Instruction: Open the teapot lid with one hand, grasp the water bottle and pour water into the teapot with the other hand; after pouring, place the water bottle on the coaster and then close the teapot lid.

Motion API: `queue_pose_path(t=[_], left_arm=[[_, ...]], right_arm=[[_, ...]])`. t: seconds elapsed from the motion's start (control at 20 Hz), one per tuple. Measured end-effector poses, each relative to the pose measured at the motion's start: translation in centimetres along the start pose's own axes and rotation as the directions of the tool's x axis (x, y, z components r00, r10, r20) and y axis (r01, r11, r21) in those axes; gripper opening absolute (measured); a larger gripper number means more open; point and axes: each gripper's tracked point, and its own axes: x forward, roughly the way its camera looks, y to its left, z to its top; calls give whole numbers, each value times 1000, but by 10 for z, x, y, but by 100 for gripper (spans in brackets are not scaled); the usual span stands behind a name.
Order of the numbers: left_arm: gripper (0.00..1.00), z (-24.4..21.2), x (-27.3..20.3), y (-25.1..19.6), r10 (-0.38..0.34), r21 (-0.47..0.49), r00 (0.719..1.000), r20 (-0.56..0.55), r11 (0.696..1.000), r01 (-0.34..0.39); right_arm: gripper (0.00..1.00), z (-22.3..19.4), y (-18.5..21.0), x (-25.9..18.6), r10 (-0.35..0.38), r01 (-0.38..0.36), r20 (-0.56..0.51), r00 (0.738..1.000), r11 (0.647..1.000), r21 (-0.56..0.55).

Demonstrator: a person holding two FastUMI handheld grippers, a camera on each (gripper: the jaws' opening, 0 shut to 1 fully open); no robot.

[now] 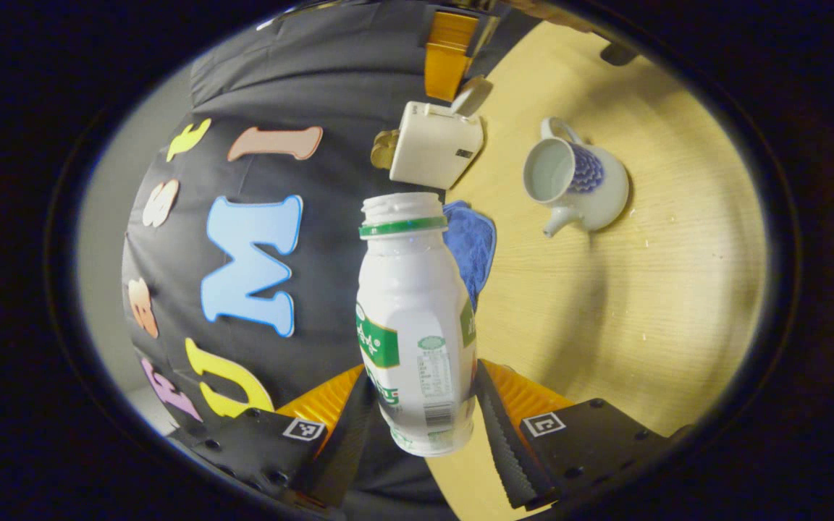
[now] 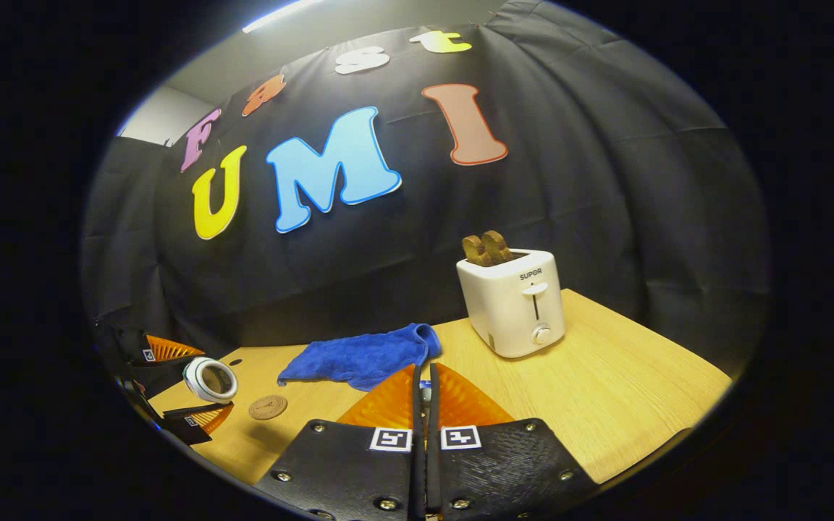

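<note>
Pale wooden table (image 1: 649, 311) backs your left gripper (image 1: 420, 405), clamped on the uncapped white plastic bottle (image 1: 413, 325) at lower centre; the lidless white-and-blue teapot (image 1: 576, 184) sits upper right. Your right gripper (image 2: 424, 394) is pressed nearly together, something small and unclear between its tips.

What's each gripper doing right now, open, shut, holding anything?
Left gripper: shut on the water bottle, tipped sideways.
Right gripper: fingers nearly together, pinching something small; presumably the teapot lid, cannot confirm.
</note>
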Motion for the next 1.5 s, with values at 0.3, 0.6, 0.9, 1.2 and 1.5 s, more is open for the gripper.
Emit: queue_pose_path(t=[0.3, 0.6, 0.9, 1.2, 1.5], left_arm=[[91, -40, 1, 4, 4, -302, 999, -35, 953, -15], [91, -52, 16, 4, -13, -612, 999, -53, 791, -22], [91, -62, 24, 4, 13, -775, 998, -59, 629, -54], [87, -76, 25, 37, 80, -853, 994, -70, 513, -102], [80, -95, 35, 55, 97, -885, 992, -82, 451, -117]], right_arm=[[0, -15, 34, 5, 81, -83, -42, 996, 994, -66], [0, -30, 61, 5, 154, -165, -83, 985, 976, -140], [0, -51, 76, 7, 203, -235, -158, 966, 947, -221], [0, -60, 78, 8, 210, -258, -198, 957, 930, -261], [0, -62, 76, 3, 214, -266, -213, 953, 929, -256]])
